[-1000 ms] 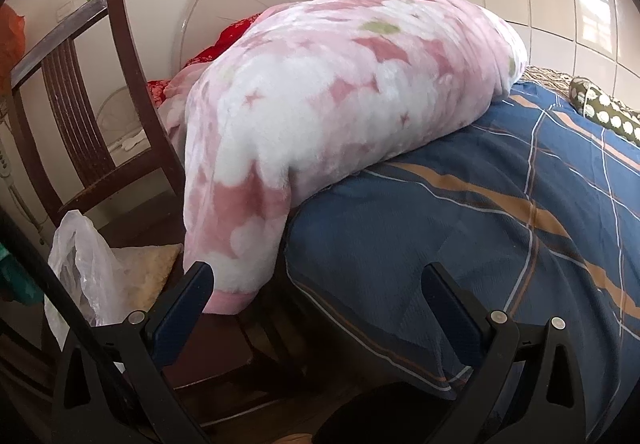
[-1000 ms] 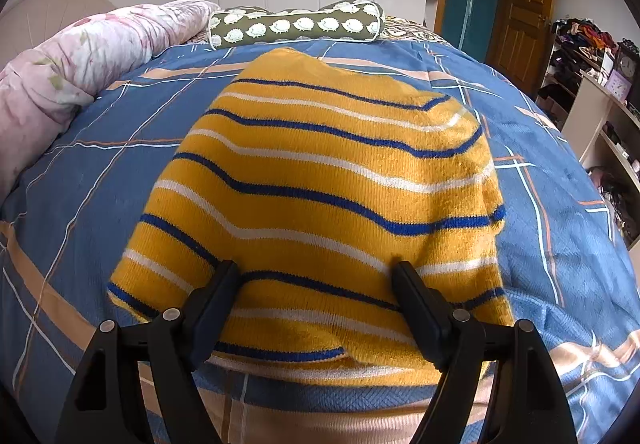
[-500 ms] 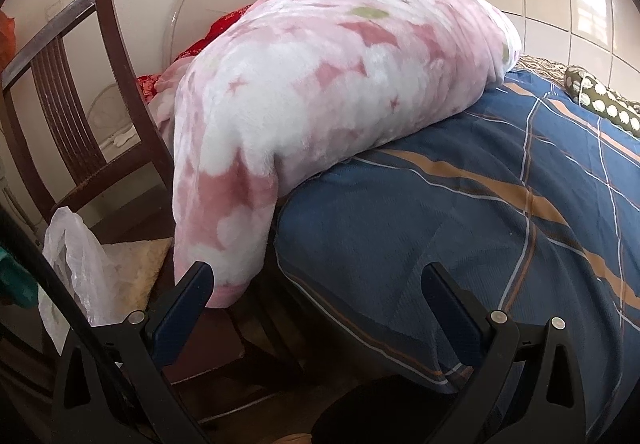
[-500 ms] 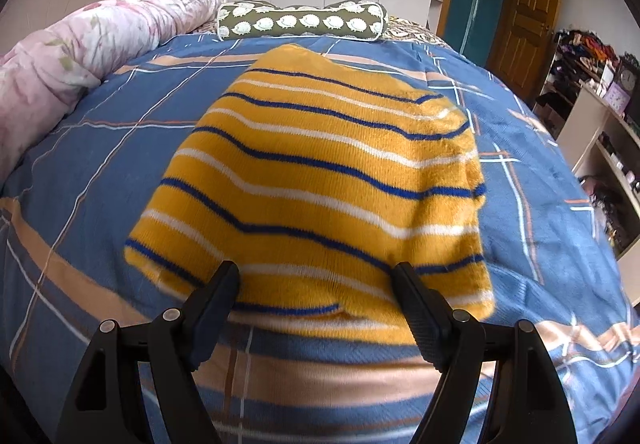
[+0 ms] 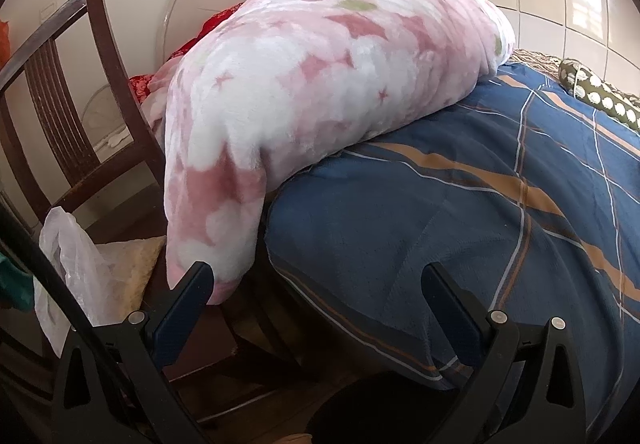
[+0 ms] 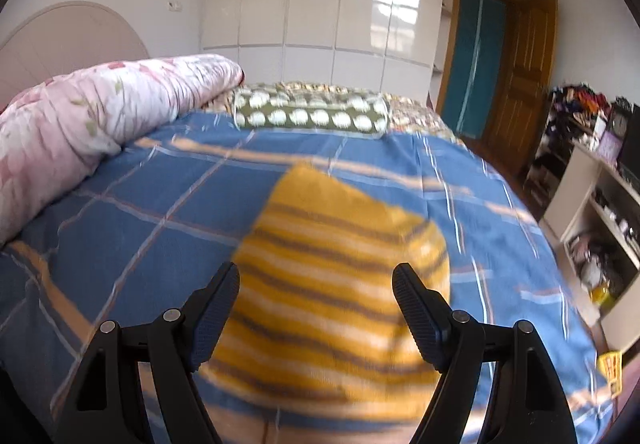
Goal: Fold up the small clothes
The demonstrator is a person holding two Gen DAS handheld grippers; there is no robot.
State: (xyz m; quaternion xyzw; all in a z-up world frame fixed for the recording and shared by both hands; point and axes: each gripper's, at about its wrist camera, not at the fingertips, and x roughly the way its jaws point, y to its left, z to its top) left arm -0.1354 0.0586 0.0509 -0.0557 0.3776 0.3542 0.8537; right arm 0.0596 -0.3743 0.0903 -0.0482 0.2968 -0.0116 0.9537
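Note:
A folded yellow sweater (image 6: 340,284) with blue and white stripes lies flat on the blue plaid bed cover (image 6: 152,211) in the right wrist view, blurred by motion. My right gripper (image 6: 316,276) hovers above its near half, jaws wide apart and nothing between them. In the left wrist view my left gripper (image 5: 316,272) is open and empty over the near left corner of the bed (image 5: 460,211), beside the hanging end of a pink floral blanket (image 5: 304,95). The sweater is not visible from the left wrist.
A dark wooden chair (image 5: 60,95) with a plastic bag (image 5: 76,268) and cushion stands left of the bed. A green patterned bolster (image 6: 312,115) lies at the bed's far side. White wardrobes (image 6: 320,3), a wooden door (image 6: 520,75) and cluttered shelves (image 6: 592,203) line the room.
My right gripper has lifted up and away from the sweater, which now looks smaller and lower in view; more of the room shows. The left gripper has barely shifted.

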